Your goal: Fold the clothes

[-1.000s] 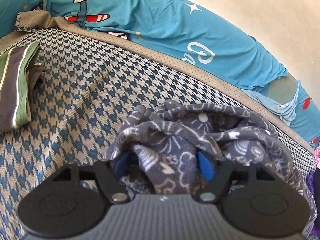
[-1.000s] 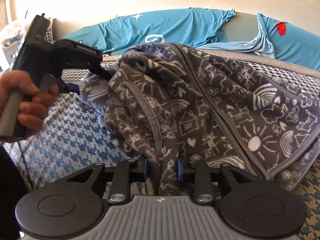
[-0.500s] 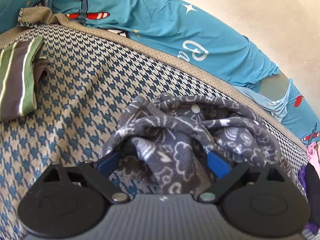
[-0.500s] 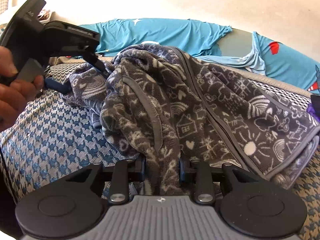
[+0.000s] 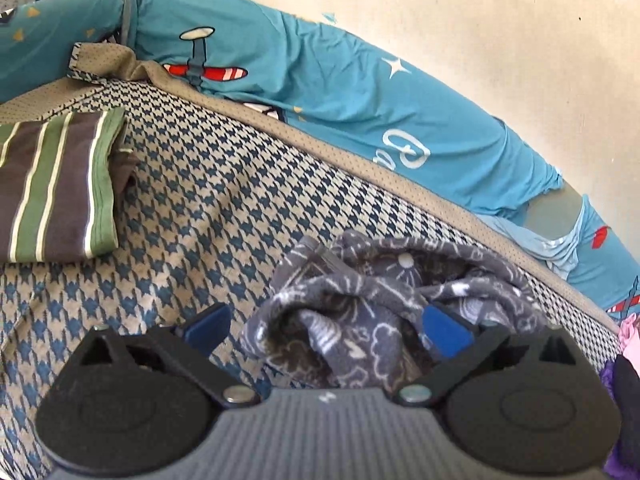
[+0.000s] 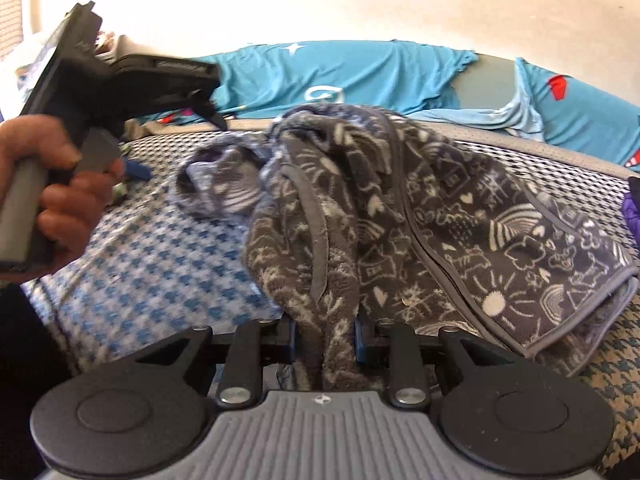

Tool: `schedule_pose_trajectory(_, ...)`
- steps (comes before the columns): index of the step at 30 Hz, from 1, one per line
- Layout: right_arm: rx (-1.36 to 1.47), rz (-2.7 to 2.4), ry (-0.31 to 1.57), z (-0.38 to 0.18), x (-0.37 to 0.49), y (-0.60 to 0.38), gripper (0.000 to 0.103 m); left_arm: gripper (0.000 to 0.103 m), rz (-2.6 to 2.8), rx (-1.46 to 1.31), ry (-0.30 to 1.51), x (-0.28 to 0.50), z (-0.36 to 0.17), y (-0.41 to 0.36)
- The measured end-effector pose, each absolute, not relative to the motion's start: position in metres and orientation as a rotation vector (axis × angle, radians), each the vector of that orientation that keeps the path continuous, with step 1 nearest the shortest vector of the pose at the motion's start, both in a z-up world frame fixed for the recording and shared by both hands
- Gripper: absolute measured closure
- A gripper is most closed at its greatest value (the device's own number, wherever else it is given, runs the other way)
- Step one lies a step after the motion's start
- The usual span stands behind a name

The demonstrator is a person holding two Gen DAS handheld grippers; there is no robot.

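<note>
Left wrist view is showing white curly letters on the teal sheet [image 5: 360, 120], too bent to read, and one striped folded cloth [image 5: 56, 188]. The left gripper [image 5: 328, 328] is opening wide, the grey fleece [image 5: 360, 320] lying loose between its blue pads on the checked bed [image 5: 200, 200]. Right wrist view is showing the right gripper [image 6: 325, 342] pinching that fleece [image 6: 400, 208], and one hand [image 6: 60, 192].

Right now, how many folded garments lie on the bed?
1: the striped folded garment at the left of the checked bed cover. The grey fleece is still bunched. Others may be hidden.
</note>
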State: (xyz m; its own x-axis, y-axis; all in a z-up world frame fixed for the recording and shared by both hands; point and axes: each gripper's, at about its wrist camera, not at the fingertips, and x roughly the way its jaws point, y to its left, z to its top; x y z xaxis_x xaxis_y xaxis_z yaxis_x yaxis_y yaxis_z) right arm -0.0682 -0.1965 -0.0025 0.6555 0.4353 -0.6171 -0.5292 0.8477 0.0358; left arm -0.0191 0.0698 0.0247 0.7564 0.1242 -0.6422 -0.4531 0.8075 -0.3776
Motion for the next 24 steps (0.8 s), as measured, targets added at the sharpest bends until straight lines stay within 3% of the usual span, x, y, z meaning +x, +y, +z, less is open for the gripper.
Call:
schedule_pose_trajectory(16,-0.232,0.714,0.757,-0.007,-0.102,-0.161,0.078,0.000,0.286,-0.572,0.663,-0.026,0.028,0.063)
schedule_pose_trajectory(24,-0.194,0.703,0.749,0.006,-0.099,-0.162,0.070,0.000,0.260,-0.570,0.708,-0.029,0.022,0.054)
